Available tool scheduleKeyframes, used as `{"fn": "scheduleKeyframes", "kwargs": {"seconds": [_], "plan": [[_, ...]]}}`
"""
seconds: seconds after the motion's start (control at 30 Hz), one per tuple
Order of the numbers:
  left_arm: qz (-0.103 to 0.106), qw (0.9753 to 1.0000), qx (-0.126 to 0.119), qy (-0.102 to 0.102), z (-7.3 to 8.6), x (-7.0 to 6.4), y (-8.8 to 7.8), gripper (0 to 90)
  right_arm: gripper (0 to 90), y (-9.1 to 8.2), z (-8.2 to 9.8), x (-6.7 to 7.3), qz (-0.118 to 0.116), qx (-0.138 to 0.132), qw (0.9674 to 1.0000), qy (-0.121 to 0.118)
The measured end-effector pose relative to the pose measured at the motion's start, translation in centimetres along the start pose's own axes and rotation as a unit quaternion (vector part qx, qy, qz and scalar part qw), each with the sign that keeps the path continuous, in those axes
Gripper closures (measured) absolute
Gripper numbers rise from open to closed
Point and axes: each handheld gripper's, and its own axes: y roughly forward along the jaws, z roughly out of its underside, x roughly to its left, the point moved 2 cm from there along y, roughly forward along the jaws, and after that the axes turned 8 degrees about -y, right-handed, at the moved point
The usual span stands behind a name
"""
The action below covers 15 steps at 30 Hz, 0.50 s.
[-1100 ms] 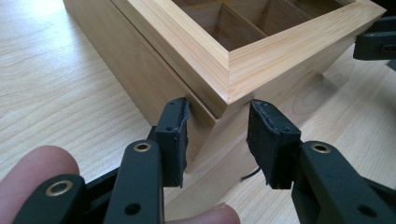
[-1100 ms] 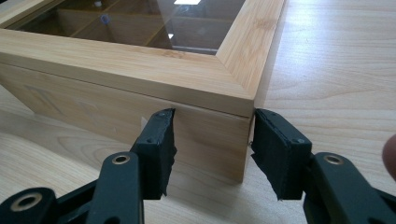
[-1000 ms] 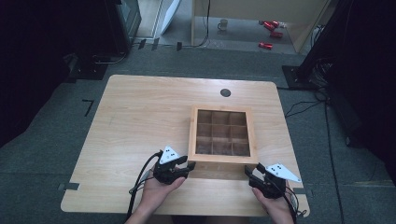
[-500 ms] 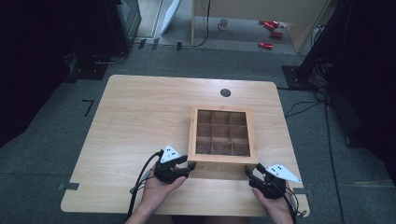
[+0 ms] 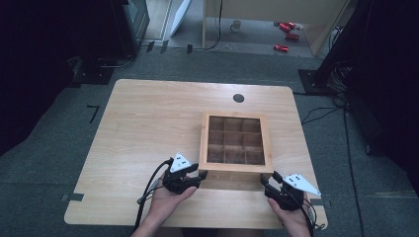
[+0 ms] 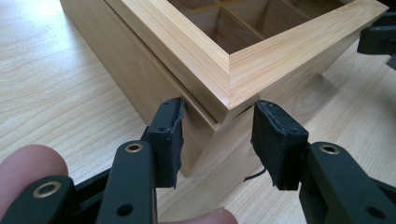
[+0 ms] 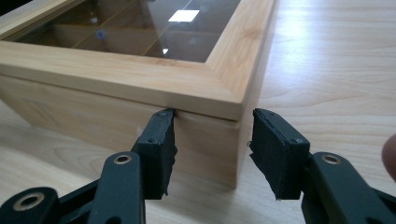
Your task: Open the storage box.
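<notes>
1. Here, nearest the person, the left gripper [image 5: 196, 175] straddles the near left corner of the wooden compartment box [image 5: 234, 168]; in the left gripper view its pads [image 6: 169, 135] stand spread either side of that corner [image 6: 224, 100], just under the lid's lip, not visibly pinching
2. The right gripper [image 5: 267, 180] sits likewise at the near right corner [image 7: 233, 116], jaws parted around it, the left pad [image 7: 161, 140] close against the front wall
3. The box stands on the table [image 5: 148, 123], right of centre, lid closed
4. It looks rigid and fairly light, but the glass pane [image 7: 154, 32] is fragile; the overhanging lid frame at the corners seems the best hold
5. Inside, nine compartments [image 5: 235, 139] appear empty
</notes>
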Motion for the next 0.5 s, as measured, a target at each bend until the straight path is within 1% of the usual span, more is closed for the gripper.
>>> {"fn": "scheduleKeyframes", "kwargs": {"seconds": [0.1,0.2,0.33,0.4,0.43,0.5], "plan": [[0.003,1.0000,-0.001,0.003,-0.19,0.00,-0.14,54.6,50.1,-0.10,-0.13,-0.14,0.004,-0.004,1.0000,0.003],[0.005,1.0000,-0.004,0.004,-0.38,-0.08,-0.25,54.5,50.1,-0.10,-0.29,-0.13,0.006,-0.008,0.9999,0.001],[0.006,0.9999,-0.006,0.006,-0.56,-0.20,-0.35,54.5,50.2,-0.23,-0.53,-0.04,0.007,-0.012,0.9999,0.005],[0.005,0.9999,-0.007,0.006,-0.52,-0.16,-0.31,54.1,50.2,-0.18,-0.55,-0.05,0.008,-0.013,0.9999,0.003],[0.004,0.9999,-0.007,0.007,-0.48,-0.14,-0.29,53.0,50.2,-0.16,-0.55,-0.04,0.010,-0.012,0.9999,0.001],[0.010,0.9998,-0.015,0.004,-0.40,-0.10,-0.29,46.9,50.1,-0.12,-0.55,-0.05,0.010,-0.008,0.9999,-0.003]]}}
